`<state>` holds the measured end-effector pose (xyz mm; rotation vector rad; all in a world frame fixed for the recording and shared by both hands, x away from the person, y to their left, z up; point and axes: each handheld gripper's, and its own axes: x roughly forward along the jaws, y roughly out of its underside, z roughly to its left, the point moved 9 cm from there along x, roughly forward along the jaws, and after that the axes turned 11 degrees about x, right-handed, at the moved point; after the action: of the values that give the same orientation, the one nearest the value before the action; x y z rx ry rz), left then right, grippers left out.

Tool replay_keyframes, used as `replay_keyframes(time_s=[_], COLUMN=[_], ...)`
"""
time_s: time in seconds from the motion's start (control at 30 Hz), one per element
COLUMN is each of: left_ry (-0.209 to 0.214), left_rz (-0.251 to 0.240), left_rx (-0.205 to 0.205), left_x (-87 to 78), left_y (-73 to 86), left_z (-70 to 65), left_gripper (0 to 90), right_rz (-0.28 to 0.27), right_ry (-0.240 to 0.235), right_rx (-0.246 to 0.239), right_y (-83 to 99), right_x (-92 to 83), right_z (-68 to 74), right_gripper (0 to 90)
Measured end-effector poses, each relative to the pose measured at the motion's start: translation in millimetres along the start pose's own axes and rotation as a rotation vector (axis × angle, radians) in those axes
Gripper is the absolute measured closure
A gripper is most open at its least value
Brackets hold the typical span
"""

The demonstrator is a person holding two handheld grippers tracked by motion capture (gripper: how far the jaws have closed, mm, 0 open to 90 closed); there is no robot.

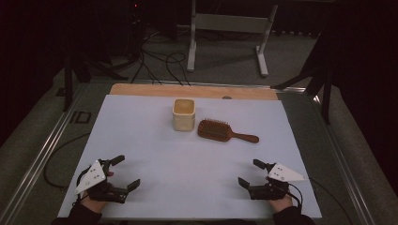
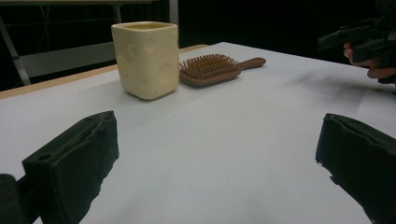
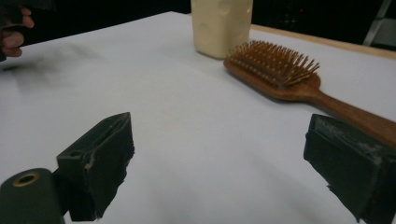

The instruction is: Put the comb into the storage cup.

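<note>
Two black grippers sit close to the near edge of the bench, one by each near corner. Left gripper [image 1: 126, 171] has its jaws spread wide and holds nothing. Right gripper [image 1: 248, 172] is the same, with jaws wide apart and empty. A hand [image 1: 94, 202] holds each one from below.

Both sit on the big white sheet [image 1: 141, 136] that covers the bench. A strip of bare wood [image 1: 141, 89] shows along the far edge.

Near the far edge, about in the middle, stands a pale yellow square cup with round dents in its sides [image 1: 183, 114]. It stands upright. Just beside it, toward the right edge, lies a brown wooden hairbrush with its bristles up [image 1: 220, 131]. The handle points toward the right edge. From above, the brush head looks very close to the cup, and I cannot tell if they touch.

Both things are well apart from the grippers. In the right gripper view the hairbrush [image 3: 280, 74] lies ahead of the jaws, so it looks like the nearer thing for that hand.

I think the work has not started yet. Nothing is picked up or moved. Reaching, grabbing and placing are all left to do.
</note>
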<state>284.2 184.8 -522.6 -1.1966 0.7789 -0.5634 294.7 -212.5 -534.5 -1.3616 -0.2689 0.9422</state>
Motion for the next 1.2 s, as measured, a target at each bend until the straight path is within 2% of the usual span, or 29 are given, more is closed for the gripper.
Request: replay_keyframes(time_s=[0.17,0.4,0.57,0.73,0.87,1.2], left_ry=[-0.004,-0.012,-0.009,0.001,0.011,0.01], left_rz=[-0.001,-0.003,0.002,-0.013,-0.013,-0.015], left_rx=[0.0,0.0,-0.003,0.003,0.008,0.009], left_x=[-0.1,1.8,2.4,1.7,0.6,-1.8], left_y=[-0.7,-2.2,-0.7,-3.8,-4.1,-4.8], left_z=[0.4,2.3,2.0,0.9,-1.5,-1.4], left_gripper=[0.1,0.1,0.1,0.1,0.1,0.1], right_rz=[0.017,0.068,0.065,0.094,0.087,0.11], right_ry=[0.002,-0.03,-0.037,-0.03,-0.02,-0.043], right_rx=[-0.001,-0.022,-0.01,-0.03,-0.038,-0.053], right_y=[1.7,9.2,8.5,12.1,7.9,4.6], right_x=[1.7,6.9,6.6,6.5,4.4,5.0], right_z=[1.7,5.5,6.0,9.7,13.7,23.1], right_gripper=[8.2,8.2,8.2,8.3,8.3,8.4])
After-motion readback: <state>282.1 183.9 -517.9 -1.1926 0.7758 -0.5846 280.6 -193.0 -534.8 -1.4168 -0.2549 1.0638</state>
